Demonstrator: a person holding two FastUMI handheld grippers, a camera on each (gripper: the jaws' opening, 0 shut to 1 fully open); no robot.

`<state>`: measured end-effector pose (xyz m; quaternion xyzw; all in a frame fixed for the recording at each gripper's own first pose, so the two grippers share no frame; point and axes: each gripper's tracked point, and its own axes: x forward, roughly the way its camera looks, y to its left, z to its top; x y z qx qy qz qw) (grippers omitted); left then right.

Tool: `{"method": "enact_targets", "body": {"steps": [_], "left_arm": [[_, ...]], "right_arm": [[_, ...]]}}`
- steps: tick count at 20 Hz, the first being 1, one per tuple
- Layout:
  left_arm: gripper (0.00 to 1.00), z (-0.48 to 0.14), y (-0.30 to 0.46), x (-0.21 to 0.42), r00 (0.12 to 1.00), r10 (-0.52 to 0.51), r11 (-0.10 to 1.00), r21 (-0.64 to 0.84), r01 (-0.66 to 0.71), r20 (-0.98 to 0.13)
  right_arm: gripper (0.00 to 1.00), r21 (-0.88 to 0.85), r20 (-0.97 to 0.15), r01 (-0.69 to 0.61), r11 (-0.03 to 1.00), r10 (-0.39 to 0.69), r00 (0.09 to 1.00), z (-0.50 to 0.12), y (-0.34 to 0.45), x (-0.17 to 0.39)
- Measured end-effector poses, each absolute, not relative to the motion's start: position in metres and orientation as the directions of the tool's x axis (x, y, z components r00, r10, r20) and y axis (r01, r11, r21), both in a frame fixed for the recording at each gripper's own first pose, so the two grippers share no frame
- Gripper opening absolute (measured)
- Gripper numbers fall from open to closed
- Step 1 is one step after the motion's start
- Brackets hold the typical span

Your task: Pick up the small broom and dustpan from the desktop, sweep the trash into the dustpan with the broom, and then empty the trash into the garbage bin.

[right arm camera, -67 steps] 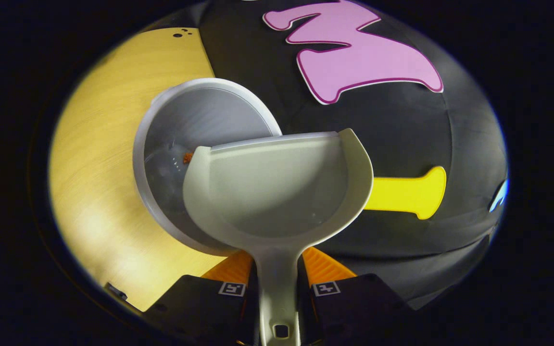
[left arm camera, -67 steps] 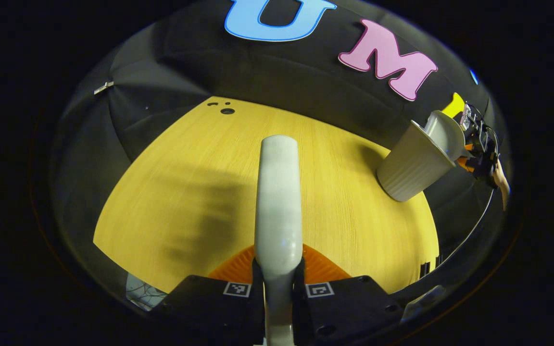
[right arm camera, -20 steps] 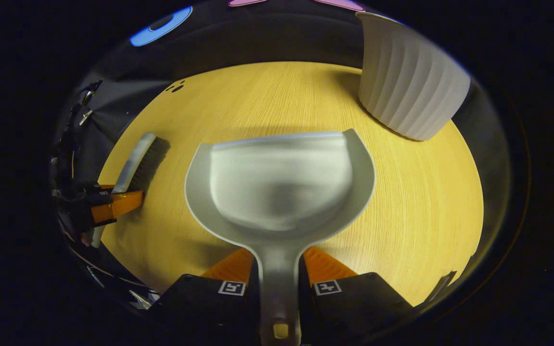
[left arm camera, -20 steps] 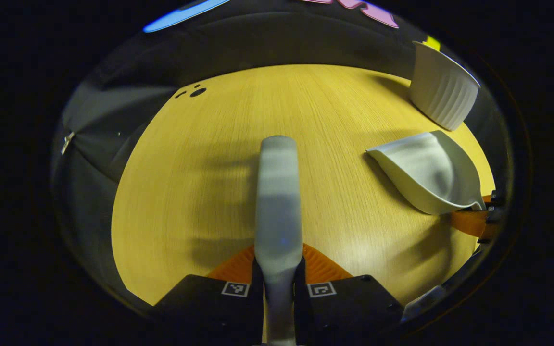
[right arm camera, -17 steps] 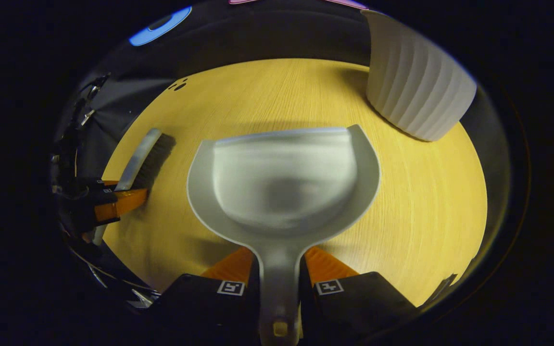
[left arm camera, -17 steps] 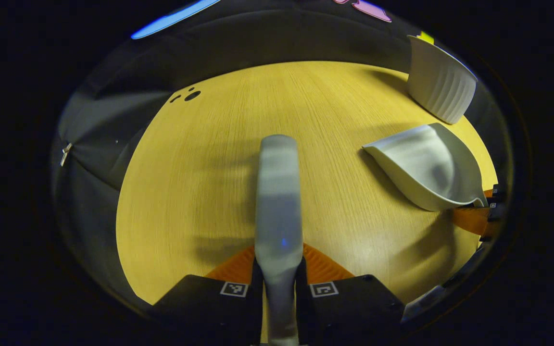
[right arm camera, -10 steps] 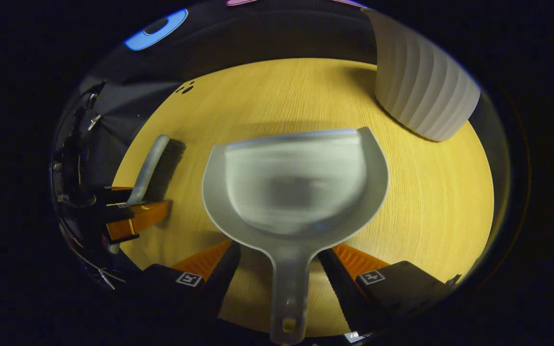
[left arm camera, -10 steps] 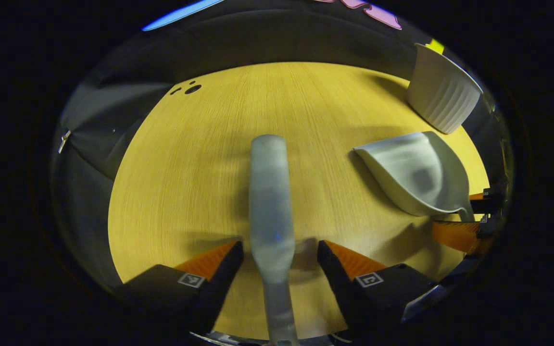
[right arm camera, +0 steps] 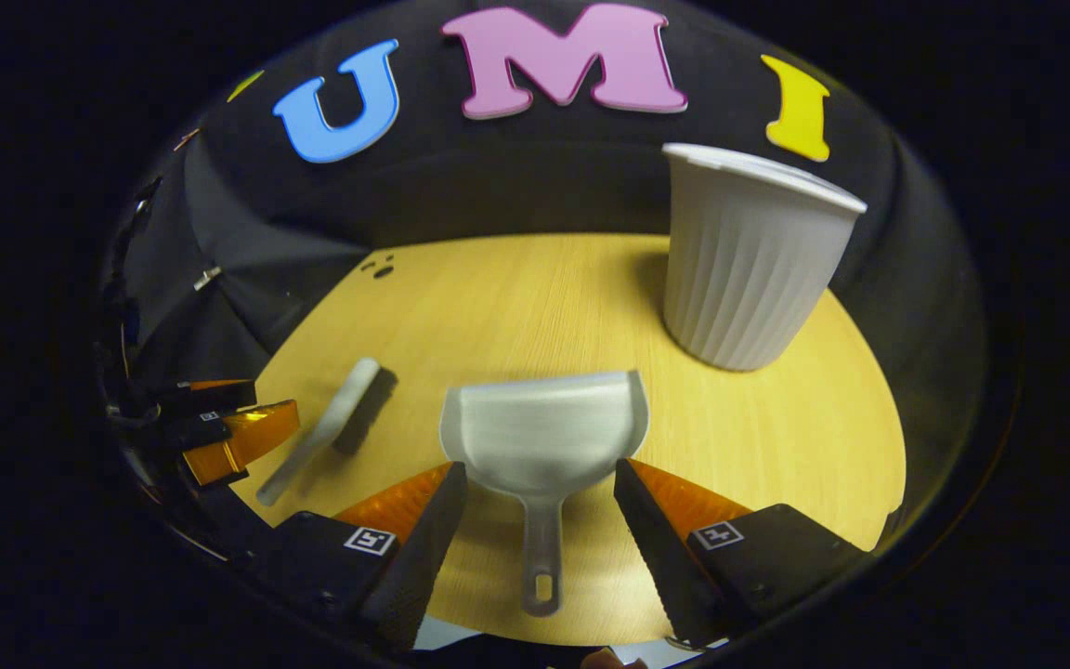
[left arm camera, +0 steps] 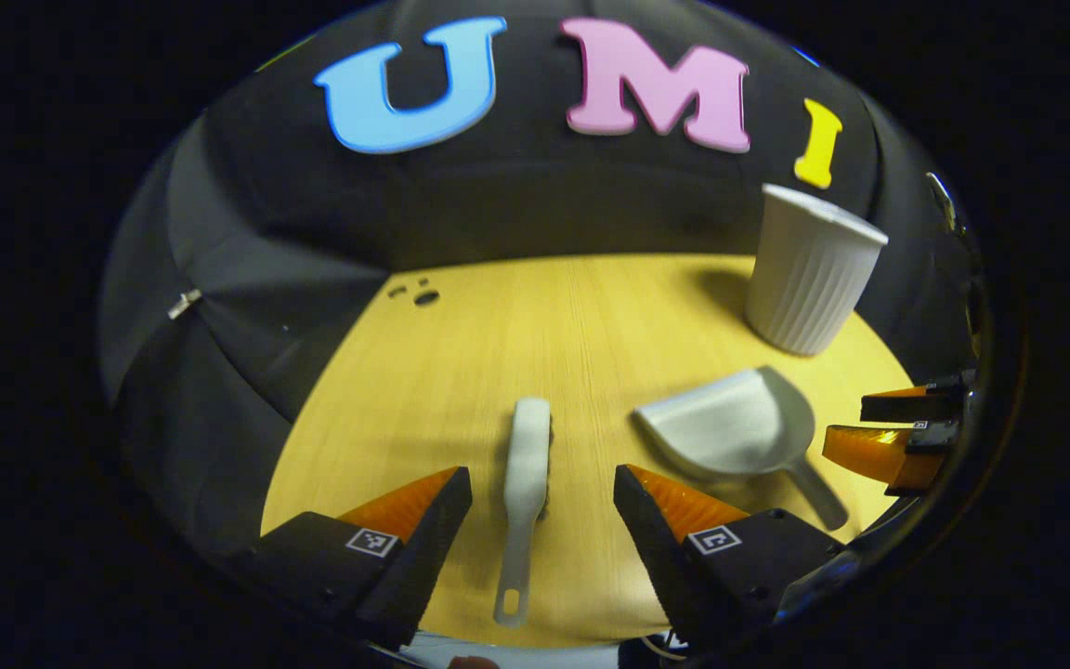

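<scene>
The small broom lies flat on the yellow wooden desktop, its handle pointing back toward the left gripper. That gripper's fingers stand wide apart on either side of the handle, touching nothing. Just to the right of the broom, the dustpan also rests on the desktop, its mouth facing the far wall and its handle running back between the widely spread fingers of the right gripper, which holds nothing. In the right gripper view the broom lies to the left of the dustpan, with the left gripper near its handle end. The ribbed white garbage bin stands upright beyond the dustpan, toward the right rear of the desktop.
</scene>
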<state>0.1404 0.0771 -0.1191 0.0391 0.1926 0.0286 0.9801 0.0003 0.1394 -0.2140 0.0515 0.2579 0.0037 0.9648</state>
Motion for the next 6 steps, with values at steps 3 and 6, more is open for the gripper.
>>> {"method": "enact_targets", "body": {"steps": [3,6], "left_arm": [[0.97,-0.058,0.07,0.117,0.981,0.041,0.998,0.061,-0.03,-0.191],[0.97,-0.006,0.066,0.086,0.999,0.027,0.998,0.056,-0.025,-0.037]], "right_arm": [[0.99,0.08,-0.36,0.021,0.997,0.009,0.933,-0.156,0.133,-0.011],[0.99,0.068,-0.195,0.011,0.998,0.003,0.981,-0.094,0.132,-0.029]]}}
